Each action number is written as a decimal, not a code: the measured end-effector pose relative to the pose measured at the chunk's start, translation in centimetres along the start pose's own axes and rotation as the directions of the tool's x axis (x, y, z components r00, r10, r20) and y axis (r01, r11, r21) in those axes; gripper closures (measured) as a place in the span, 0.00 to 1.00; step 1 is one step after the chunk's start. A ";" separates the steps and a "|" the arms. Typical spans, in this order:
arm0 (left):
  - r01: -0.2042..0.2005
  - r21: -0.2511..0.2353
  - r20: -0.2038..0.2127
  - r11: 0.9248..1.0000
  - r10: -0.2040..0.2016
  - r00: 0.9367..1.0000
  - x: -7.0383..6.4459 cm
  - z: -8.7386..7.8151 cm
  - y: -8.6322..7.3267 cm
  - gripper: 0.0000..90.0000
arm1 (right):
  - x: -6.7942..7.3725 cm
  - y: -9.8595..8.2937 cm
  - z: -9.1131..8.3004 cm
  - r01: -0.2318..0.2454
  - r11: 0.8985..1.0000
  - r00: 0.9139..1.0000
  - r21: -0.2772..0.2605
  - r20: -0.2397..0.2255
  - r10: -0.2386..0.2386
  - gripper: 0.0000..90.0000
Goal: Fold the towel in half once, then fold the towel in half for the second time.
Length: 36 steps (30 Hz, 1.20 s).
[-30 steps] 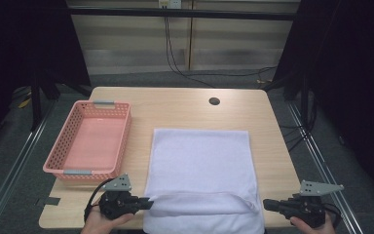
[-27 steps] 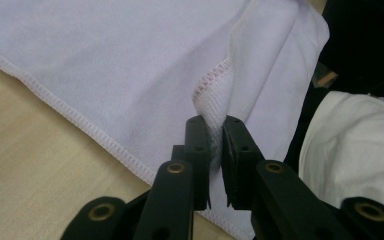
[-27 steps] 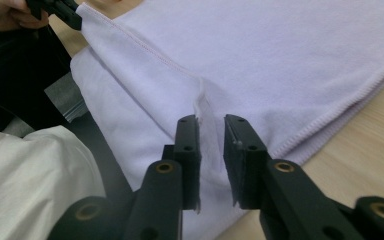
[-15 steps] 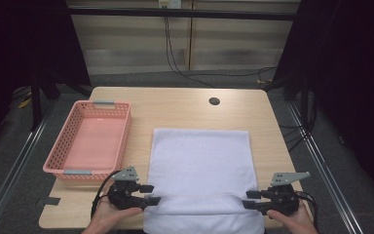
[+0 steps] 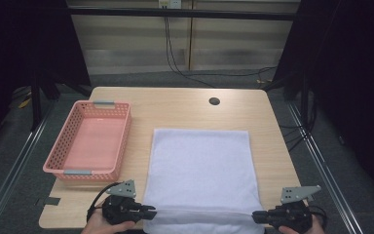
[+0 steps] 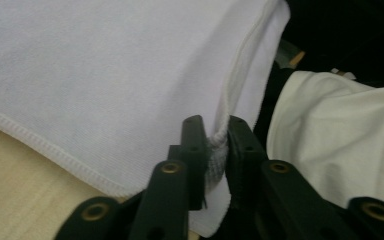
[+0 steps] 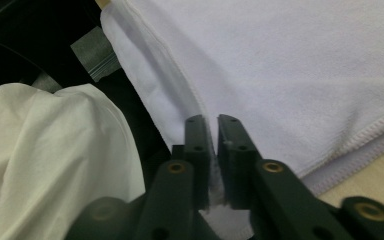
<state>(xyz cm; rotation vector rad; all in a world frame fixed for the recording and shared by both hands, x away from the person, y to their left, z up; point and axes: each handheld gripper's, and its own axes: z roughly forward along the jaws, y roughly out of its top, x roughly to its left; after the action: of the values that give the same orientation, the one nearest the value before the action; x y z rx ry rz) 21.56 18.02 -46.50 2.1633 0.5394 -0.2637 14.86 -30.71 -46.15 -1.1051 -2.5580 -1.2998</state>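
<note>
High view: a white towel (image 5: 199, 170) lies flat on the table (image 5: 175, 109), its near edge at 6 o'clock hanging just past the table's rim, a pink basket (image 5: 90, 141) at 9 o'clock of it. The left hand-held gripper (image 5: 146, 211) is clamped on the towel's near left corner, the hem bunched between its jaws in the left gripper view; the right hand-held gripper (image 5: 256, 216) is closed on the near right corner. Judged from this, the fold is at the pinch stage: both corners look secured, and the next move calls for lifting them together and carrying them toward 12 o'clock, keeping the edge taut. A second ago the right hand-held gripper sat well clear at 3 o'clock of the towel; it has since closed in.
</note>
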 end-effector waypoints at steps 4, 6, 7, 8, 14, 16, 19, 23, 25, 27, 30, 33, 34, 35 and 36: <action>0.018 -0.086 0.037 0.996 -0.015 0.999 0.2 -0.9 0.2 0.74 | -0.1 -0.1 -0.8 -0.012 0.997 1.000 -0.081 -0.003 0.012 0.77; 0.032 -0.118 0.028 0.992 -0.029 0.999 0.8 -1.1 0.6 0.69 | -0.4 0.2 -0.8 -0.011 0.995 1.000 -0.096 0.006 0.012 0.77; 0.038 -0.129 0.015 0.991 -0.037 0.999 1.1 -1.1 0.8 0.67 | -0.6 0.3 -0.8 -0.008 0.995 1.000 -0.100 0.013 0.009 0.76; 0.050 -0.143 0.000 0.988 -0.050 0.999 1.5 -1.0 1.2 0.66 | -0.9 0.6 -0.7 -0.013 0.993 1.000 -0.114 0.017 0.015 0.75; 0.093 -0.076 -0.126 0.993 -0.102 0.987 4.2 1.8 3.2 0.73 | -3.8 2.7 0.9 -0.022 0.995 0.995 -0.100 0.092 0.031 0.70; 0.090 -0.071 -0.155 0.993 -0.100 0.983 5.0 2.5 3.9 0.70 | -4.7 3.6 1.9 -0.023 0.996 0.994 -0.084 0.104 0.031 0.69; 0.110 -0.047 -0.226 0.993 -0.118 0.967 6.5 3.8 4.9 0.68 | -6.1 4.7 3.4 -0.012 0.998 0.991 -0.059 0.135 0.020 0.66; 0.096 0.013 -0.293 0.995 -0.088 0.952 7.1 5.5 5.1 0.66 | -8.3 5.9 5.4 -0.015 1.000 0.980 -0.023 0.197 0.019 0.61; 0.098 0.017 -0.287 0.995 -0.089 0.954 7.5 5.7 4.7 0.65 | -9.2 6.2 6.2 -0.022 1.000 0.972 -0.005 0.233 0.022 0.60; 0.108 0.007 -0.279 0.994 -0.102 0.955 7.7 5.6 4.6 0.68 | -9.4 6.2 6.8 0.004 1.000 0.968 0.016 0.251 -0.008 0.65; 0.091 0.002 -0.296 0.996 -0.086 0.951 7.1 5.8 4.4 0.67 | -9.0 5.9 6.6 0.044 0.998 0.960 0.042 0.276 -0.054 0.76; 0.074 0.023 -0.321 0.997 -0.062 0.945 6.2 5.9 4.1 0.81 | -8.9 5.0 5.8 0.033 0.999 0.962 0.038 0.271 -0.042 0.91; 0.082 0.018 -0.314 0.996 -0.072 0.947 6.1 5.9 3.9 0.86 | -8.8 4.8 5.6 0.022 0.999 0.962 0.038 0.271 -0.031 0.93; 0.089 0.018 -0.296 0.996 -0.079 0.952 5.9 5.9 3.7 0.90 | -8.6 4.6 5.5 0.019 0.999 0.963 0.034 0.267 -0.028 0.94; 0.090 0.023 -0.296 0.996 -0.079 0.952 5.7 5.8 3.7 0.92 | -8.4 4.3 5.3 0.020 0.999 0.964 0.041 0.264 -0.030 0.94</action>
<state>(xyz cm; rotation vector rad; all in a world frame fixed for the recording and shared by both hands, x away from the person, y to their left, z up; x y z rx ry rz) 28.34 13.04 -49.56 2.2312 0.8024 0.0064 25.13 -29.98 -49.62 -1.3256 -2.7775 -1.1744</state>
